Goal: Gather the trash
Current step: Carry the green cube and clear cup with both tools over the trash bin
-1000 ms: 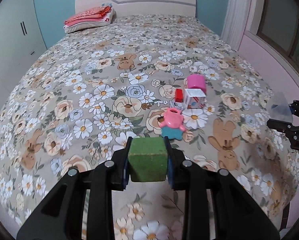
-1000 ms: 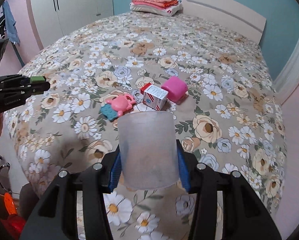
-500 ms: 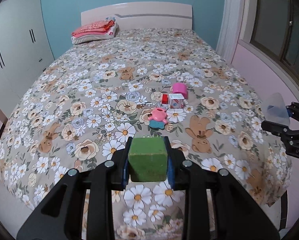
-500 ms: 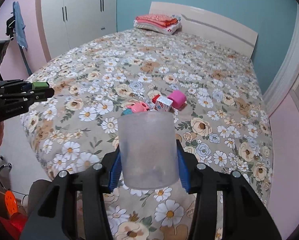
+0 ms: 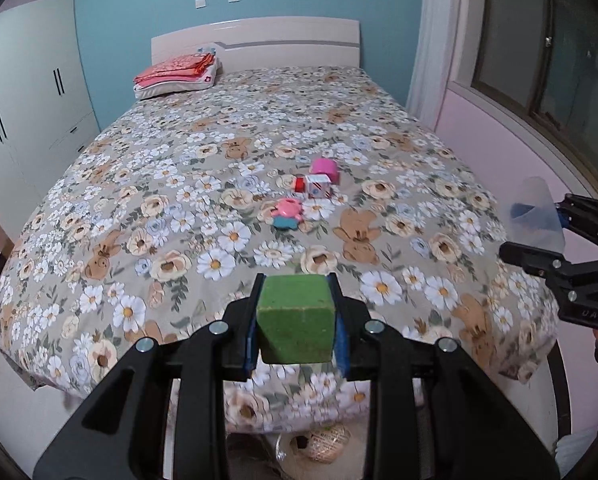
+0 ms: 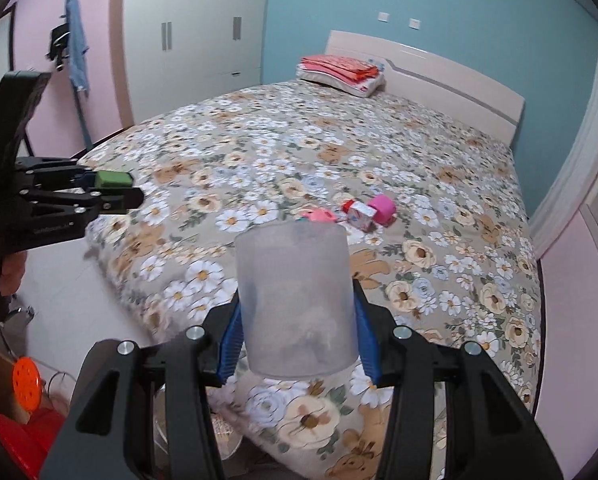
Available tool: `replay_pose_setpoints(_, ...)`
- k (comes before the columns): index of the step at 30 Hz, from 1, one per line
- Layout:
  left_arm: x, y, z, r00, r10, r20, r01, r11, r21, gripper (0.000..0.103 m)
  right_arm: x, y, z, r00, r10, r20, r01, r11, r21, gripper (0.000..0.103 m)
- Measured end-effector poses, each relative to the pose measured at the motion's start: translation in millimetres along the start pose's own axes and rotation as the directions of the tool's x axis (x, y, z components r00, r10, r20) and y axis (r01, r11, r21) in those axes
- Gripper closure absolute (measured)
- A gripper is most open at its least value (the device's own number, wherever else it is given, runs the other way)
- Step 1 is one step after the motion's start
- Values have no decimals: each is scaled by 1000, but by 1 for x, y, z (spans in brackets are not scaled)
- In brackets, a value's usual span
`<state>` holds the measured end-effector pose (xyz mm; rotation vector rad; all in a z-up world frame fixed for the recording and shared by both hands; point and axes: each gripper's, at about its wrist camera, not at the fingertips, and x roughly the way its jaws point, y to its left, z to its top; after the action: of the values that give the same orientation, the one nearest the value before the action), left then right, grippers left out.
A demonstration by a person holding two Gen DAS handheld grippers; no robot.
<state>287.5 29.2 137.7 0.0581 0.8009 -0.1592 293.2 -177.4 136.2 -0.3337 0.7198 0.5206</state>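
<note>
My left gripper [image 5: 295, 322] is shut on a green cube [image 5: 295, 318], held in the air off the foot of the bed; the cube also shows in the right wrist view [image 6: 113, 179]. My right gripper [image 6: 297, 320] is shut on a translucent plastic cup [image 6: 297, 300], also held off the bed's foot; the cup also shows in the left wrist view [image 5: 535, 216]. On the floral bedspread lie a pink cup [image 5: 325, 169], a small red-and-white carton [image 5: 317, 187] and a pink-and-teal toy [image 5: 287, 212], far ahead of both grippers.
The bed [image 5: 219, 184] has a folded pink blanket on a pillow [image 5: 177, 74] at its head. White wardrobes [image 5: 27, 100] stand on the left, a window [image 5: 547, 40] on the right. A woven basket [image 5: 319, 446] sits on the floor below the bed's foot. An orange disc [image 6: 27, 380] lies low left.
Both grippers have pulled back and up from the bed, still holding the cube and the cup. The items on the bedspread look smaller and farther away.
</note>
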Motion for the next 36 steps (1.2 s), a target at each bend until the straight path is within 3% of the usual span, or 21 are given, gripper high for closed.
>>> replay_pose_setpoints(10, -13, -2, -79, 999, -7, -34, 9, 999, 47, 73, 4, 49, -62, 996, 90, -27, -91, 995, -43, 53)
replay_pose_setpoints(21, 24, -14, -173, 986, -60, -156, 68, 996, 48, 73, 36, 83, -131, 983, 152, -106, -156, 988, -24, 53)
replay_pose_setpoints(27, 66, -20, -226, 964, -72, -255, 83, 996, 34, 73, 65, 100, -173, 968, 180, -177, -184, 983, -7, 53)
replay_pose_setpoints(30, 90, -20, -251, 945, -97, -312, 103, 995, 4, 73, 84, 108, -194, 959, 179, -222, -187, 982, -13, 53)
replay_pose_setpoints(36, 140, -20, -297, 902, -120, -414, 109, 993, -50, 73, 139, 136, -246, 919, 189, -345, -208, 978, -18, 53)
